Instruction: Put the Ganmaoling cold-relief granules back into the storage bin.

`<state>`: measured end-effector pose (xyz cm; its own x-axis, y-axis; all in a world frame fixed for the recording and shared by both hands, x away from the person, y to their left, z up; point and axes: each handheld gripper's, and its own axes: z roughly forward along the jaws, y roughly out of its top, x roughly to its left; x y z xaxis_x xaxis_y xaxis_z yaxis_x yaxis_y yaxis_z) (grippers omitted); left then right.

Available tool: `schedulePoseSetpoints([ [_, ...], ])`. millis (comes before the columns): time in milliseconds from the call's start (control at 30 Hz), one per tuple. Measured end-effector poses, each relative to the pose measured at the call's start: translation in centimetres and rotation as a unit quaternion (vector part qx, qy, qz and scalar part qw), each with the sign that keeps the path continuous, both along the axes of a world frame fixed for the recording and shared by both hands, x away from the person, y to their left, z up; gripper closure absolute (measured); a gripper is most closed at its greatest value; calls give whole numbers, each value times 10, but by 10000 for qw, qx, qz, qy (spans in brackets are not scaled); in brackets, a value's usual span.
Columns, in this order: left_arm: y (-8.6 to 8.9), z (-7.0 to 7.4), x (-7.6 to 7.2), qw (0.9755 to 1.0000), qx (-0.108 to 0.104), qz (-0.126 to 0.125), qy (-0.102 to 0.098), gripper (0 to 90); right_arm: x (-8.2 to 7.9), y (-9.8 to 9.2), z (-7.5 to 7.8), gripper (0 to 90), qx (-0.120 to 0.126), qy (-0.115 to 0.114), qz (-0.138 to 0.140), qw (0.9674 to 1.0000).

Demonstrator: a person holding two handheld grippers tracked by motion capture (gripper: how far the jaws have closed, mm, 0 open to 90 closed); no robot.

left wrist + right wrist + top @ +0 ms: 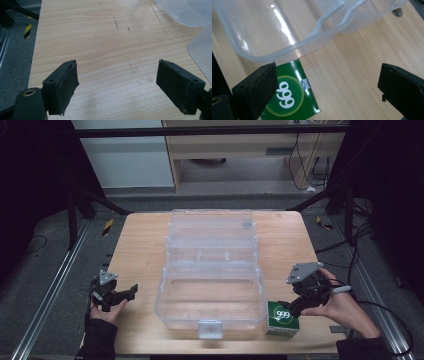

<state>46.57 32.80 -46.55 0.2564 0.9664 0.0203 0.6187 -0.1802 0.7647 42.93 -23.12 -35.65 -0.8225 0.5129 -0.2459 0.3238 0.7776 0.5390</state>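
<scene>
A clear plastic box (210, 305) stands in the middle of the wooden table with its lid (212, 232) swung open toward the far side. A green carton marked 999 (282, 318) sits on the table against the box's right front corner. My right gripper (296, 306) hovers just over the carton, open, with nothing between its jaws; in the right gripper view the carton (289, 96) lies by the left jaw, under the box rim (294, 46). My left gripper (127, 292) is open above bare wood, left of the box.
The table's front edge (220, 351) is close to both hands. A metal rail (45, 300) runs along the floor on the left, and cables (360, 240) trail on the right. Bare wood (110, 50) lies ahead of the left jaws.
</scene>
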Motion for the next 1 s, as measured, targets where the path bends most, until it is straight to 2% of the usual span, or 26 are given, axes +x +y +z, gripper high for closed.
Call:
schedulePoseSetpoints([
  [267,0,-1,0,10000,11,0,5,168,-3,4,-10,29,-223,219,225,9993],
  [500,-1,-1,1,10000,28,-16,16,168,-5,5,-20,28,-340,374,313,9982],
  [567,-1,-1,1,10000,35,-16,21,168,-7,5,-25,27,-441,487,429,9969],
  [833,-1,-1,1,10000,47,-22,21,168,-10,9,-37,22,-588,656,627,9941],
  [1000,-1,-1,1,10000,31,-14,17,168,-11,11,-43,21,-611,736,654,9933],
])
